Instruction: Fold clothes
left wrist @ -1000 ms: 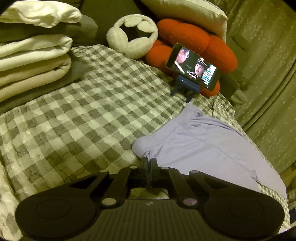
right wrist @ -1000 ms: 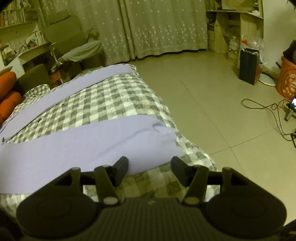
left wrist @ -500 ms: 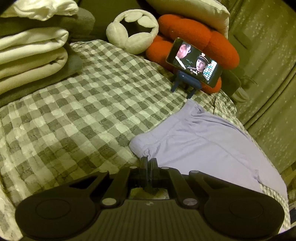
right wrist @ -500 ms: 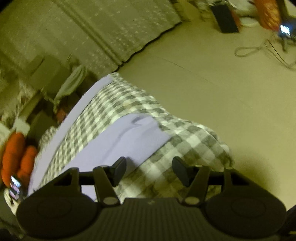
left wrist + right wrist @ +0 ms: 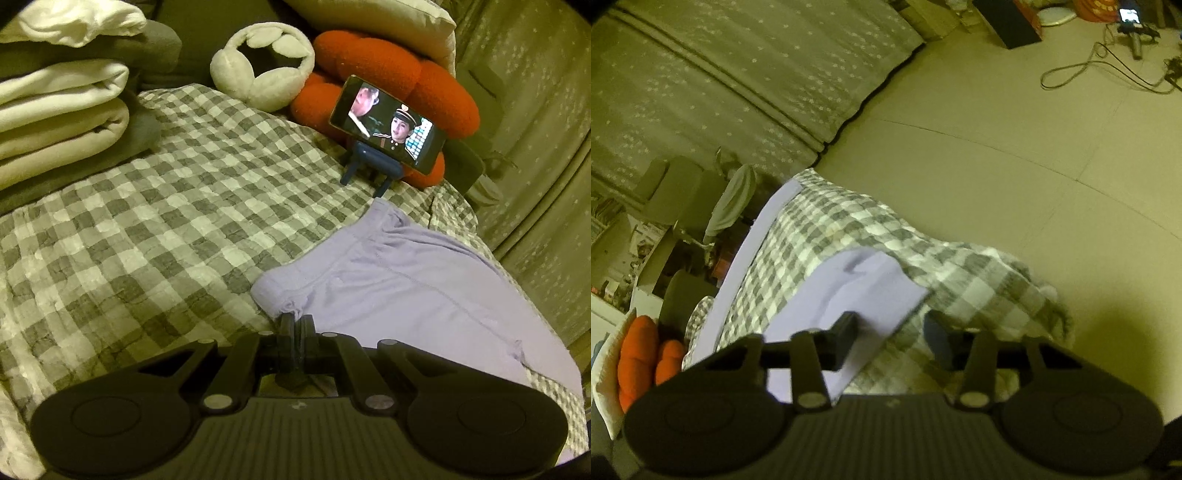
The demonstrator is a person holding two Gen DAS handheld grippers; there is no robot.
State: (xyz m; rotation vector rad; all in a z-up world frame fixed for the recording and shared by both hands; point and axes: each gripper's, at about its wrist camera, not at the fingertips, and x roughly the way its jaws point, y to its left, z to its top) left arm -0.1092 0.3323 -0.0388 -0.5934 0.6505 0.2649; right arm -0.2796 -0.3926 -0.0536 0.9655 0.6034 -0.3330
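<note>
Lavender trousers [image 5: 406,291] lie spread on the checked bedspread [image 5: 147,229]. My left gripper [image 5: 296,319] is shut on the near corner of their waistband, where the cloth bunches at the fingertips. In the right wrist view one trouser leg end [image 5: 864,291] lies near the bed's foot corner, and the other leg [image 5: 753,240] runs along the far edge. My right gripper [image 5: 892,326] hovers open over that near leg end, its left finger [image 5: 846,328] above the cloth, nothing held.
A stack of folded cream and grey clothes [image 5: 62,110] sits at the left. White earmuffs [image 5: 262,70], orange cushions [image 5: 399,70] and a phone on a stand [image 5: 386,125] line the bed head. Beyond the bed's foot are bare floor [image 5: 1015,166], cables [image 5: 1089,70] and curtains [image 5: 738,74].
The right gripper has tilted and swung toward the near trouser leg end, staying open. The left gripper stays shut on the waistband and has drawn it slightly toward me.
</note>
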